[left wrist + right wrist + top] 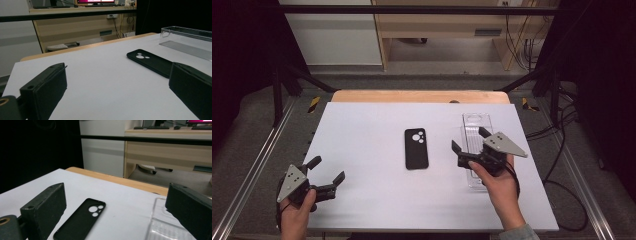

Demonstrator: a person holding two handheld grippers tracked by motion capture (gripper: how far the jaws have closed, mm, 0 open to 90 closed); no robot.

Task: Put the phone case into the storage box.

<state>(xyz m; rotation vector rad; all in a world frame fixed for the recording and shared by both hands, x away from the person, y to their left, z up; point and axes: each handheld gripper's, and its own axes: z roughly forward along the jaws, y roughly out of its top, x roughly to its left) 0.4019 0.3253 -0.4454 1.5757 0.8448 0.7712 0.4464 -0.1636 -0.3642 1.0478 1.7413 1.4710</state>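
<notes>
A black phone case (pixel 416 148) lies flat in the middle of the white table (pixel 362 130), its camera holes at the far end. A clear phone case (pixel 476 140) lies to its right. My right gripper (pixel 469 140) is open, its jaws spread above the near left part of the clear case, nothing between them. In the right gripper view the black case (pixel 81 221) lies ahead on the left and the clear case (pixel 165 230) low on the right. My left gripper (pixel 327 170) rests open at the table's near left, empty. The left gripper view has the black case (pixel 150 62) and clear case (pixel 187 41) ahead on the right.
A wooden strip (pixel 419 96) borders the table's far edge. Metal rails (pixel 252 165) run along both sides. Cables (pixel 562 145) trail on the floor at the right. Beyond the table stand a wooden desk (pixel 447 25) and a white cabinet (pixel 337 35).
</notes>
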